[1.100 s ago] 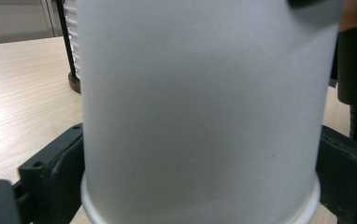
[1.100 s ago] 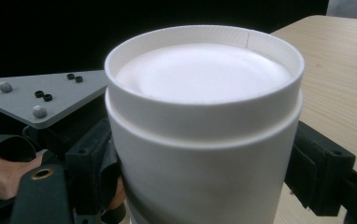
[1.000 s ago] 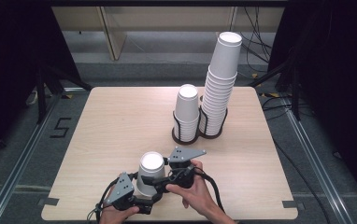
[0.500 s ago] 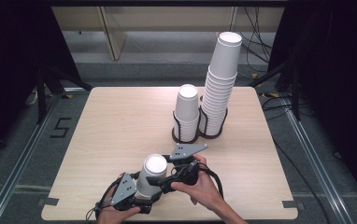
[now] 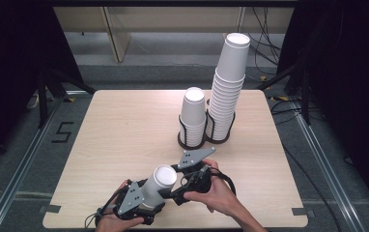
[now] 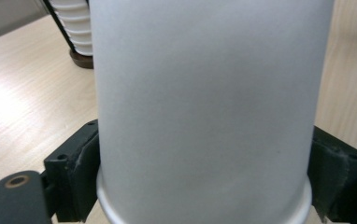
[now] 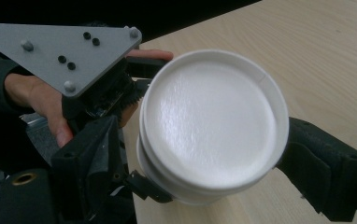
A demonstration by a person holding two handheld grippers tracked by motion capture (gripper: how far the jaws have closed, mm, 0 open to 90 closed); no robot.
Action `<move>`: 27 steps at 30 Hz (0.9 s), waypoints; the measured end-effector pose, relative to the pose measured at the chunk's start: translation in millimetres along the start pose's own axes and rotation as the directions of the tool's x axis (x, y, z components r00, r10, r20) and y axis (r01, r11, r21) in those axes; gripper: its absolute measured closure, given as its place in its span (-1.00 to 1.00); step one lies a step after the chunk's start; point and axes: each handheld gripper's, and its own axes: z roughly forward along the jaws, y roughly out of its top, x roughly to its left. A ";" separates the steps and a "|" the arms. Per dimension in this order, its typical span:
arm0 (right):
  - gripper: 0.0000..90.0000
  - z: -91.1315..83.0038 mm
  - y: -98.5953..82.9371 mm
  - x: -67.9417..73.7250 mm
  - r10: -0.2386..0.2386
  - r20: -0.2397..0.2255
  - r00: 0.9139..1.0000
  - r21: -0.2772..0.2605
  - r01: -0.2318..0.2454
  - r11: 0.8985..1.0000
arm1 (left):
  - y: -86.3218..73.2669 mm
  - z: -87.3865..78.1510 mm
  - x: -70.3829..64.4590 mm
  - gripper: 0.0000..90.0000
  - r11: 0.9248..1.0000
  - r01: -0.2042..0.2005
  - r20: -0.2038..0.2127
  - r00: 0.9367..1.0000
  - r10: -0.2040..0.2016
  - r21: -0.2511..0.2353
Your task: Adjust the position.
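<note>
Since a second ago we have drawn both grippers and the paper cup a little nearer the front edge of the desk, and the cup now leans with its base toward the right gripper. We hold the cup upside down, tilted, just above the desk near the front edge, left of its middle. Our left gripper pinches it: in the left gripper view the cup's wall sits between the two black jaws, each pressed against it just above the rim. In the right gripper view the white base of the cup faces the camera, with the right gripper's jaws standing on either side of it, touching or nearly so; we cannot tell whether they grip. Toward the back edge, right of centre, stands a black wire holder bearing a short stack of cups and a tall stack.
</note>
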 end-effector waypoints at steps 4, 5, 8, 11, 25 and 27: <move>-0.65 -0.8 -1.0 0.1 0.000 -0.004 1.000 0.025 0.000 1.000 | 1.1 0.3 -3.7 -0.72 0.999 -0.039 0.011 0.999 0.039 0.024; -0.65 -0.8 -1.0 0.1 0.000 -0.004 1.000 0.025 0.000 1.000 | 1.1 0.3 -3.7 -0.72 0.999 -0.039 0.011 0.999 0.039 0.024; -0.62 -0.4 -1.4 -0.2 -0.007 -0.019 1.000 0.028 0.008 1.000 | 1.7 0.4 -4.5 -0.72 0.998 -0.061 0.022 0.998 0.061 0.030; -0.57 0.1 -2.7 0.7 0.006 -0.019 1.000 0.042 -0.005 0.999 | 1.6 0.8 -4.5 -0.72 0.997 -0.071 0.030 0.997 0.070 0.044; -0.42 -6.0 -1.1 -5.9 0.031 -0.041 0.999 -0.021 -0.032 0.999 | -1.1 -1.2 -0.6 -0.90 0.993 -0.032 0.014 0.999 0.033 -0.117; -0.42 -10.5 0.3 -7.0 0.039 -0.039 0.998 -0.061 -0.042 0.997 | -0.4 -3.9 0.9 -0.91 0.985 -0.014 0.007 1.000 0.016 -0.172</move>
